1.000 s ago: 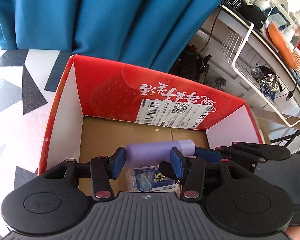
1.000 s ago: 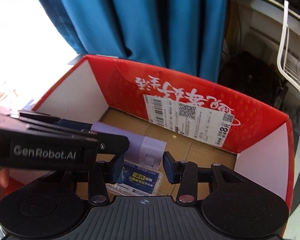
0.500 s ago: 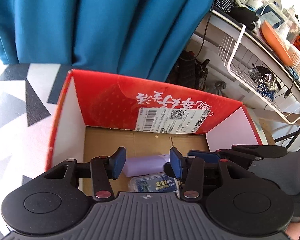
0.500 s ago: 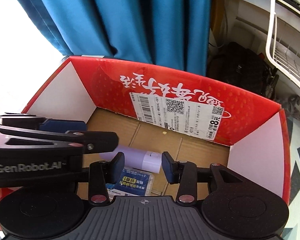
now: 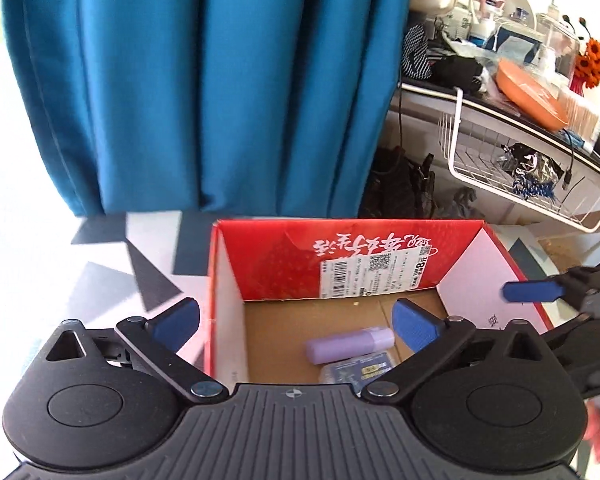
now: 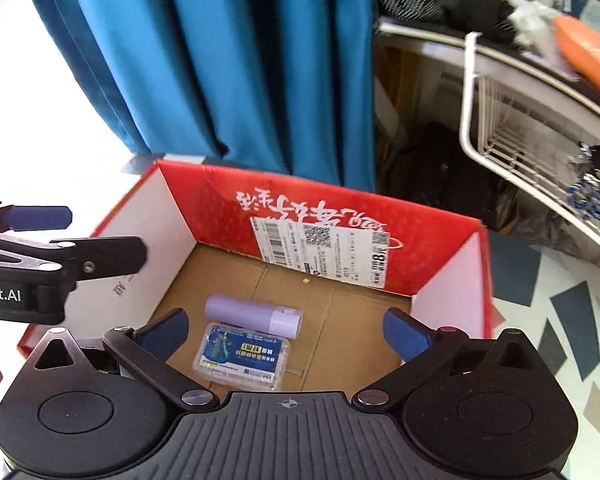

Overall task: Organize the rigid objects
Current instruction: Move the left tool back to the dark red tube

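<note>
A red cardboard box (image 5: 268, 264) (image 6: 220, 196) stands open on a patterned tabletop. A lilac bottle (image 5: 348, 345) (image 6: 252, 315) lies on its side on the box floor. A clear packet with a blue label (image 6: 242, 354) (image 5: 360, 372) lies just in front of it. My left gripper (image 5: 296, 318) is open and empty, above the box's near left edge. My right gripper (image 6: 286, 330) is open and empty, above the box's near side, over the two items. The left gripper also shows at the left edge of the right wrist view (image 6: 40, 218).
A blue curtain (image 5: 204, 80) hangs behind the box. A white wire basket (image 5: 512, 176) (image 6: 540, 152) hangs under a cluttered shelf at the right. An orange plate (image 5: 528, 96) sits on that shelf. The grey-and-white patterned tabletop (image 5: 112, 264) lies left of the box.
Both grippers opened wide and pulled back up and away from the box. The lilac bottle, held by the left gripper a second ago, now lies on the box floor beside the packet.
</note>
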`<state>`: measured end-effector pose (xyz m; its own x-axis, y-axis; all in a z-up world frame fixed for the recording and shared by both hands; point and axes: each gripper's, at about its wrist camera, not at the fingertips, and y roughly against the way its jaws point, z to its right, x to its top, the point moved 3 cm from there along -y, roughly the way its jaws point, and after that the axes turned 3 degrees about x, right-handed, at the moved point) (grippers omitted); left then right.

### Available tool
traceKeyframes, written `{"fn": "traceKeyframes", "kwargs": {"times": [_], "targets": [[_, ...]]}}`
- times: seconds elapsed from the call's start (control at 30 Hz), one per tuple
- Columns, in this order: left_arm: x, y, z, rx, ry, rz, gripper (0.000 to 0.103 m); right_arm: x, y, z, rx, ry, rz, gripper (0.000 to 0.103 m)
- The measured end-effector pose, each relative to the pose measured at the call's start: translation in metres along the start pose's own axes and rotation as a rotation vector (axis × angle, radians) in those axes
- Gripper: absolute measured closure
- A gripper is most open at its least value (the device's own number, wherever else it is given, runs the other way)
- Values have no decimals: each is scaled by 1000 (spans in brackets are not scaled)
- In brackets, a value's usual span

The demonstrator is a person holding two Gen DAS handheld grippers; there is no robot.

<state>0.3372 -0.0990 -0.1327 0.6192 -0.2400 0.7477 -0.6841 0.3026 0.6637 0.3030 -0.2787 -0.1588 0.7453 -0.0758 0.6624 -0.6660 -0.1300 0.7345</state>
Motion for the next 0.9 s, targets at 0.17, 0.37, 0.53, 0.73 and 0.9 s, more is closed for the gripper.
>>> {"fn": "traceKeyframes", "kwargs": {"times": [0.17,0.37,0.53,0.73,0.9], "targets": [[-16,38,-4,36,-47,66,0,-18,39,1,-22,6,116,0],[-54,77,-18,125,-35,112,0,-54,79,10,-22,-55,255,0],[-90,94,-34,141,72,96,0,-92,100,12,-22,-102,315,0],[-133,93,-41,142,165,40,0,-135,97,2,-34,-81,306,0],[-157,82,-38,144,171,-10,0,-166,74,-4,-36,-66,233,0]]}}
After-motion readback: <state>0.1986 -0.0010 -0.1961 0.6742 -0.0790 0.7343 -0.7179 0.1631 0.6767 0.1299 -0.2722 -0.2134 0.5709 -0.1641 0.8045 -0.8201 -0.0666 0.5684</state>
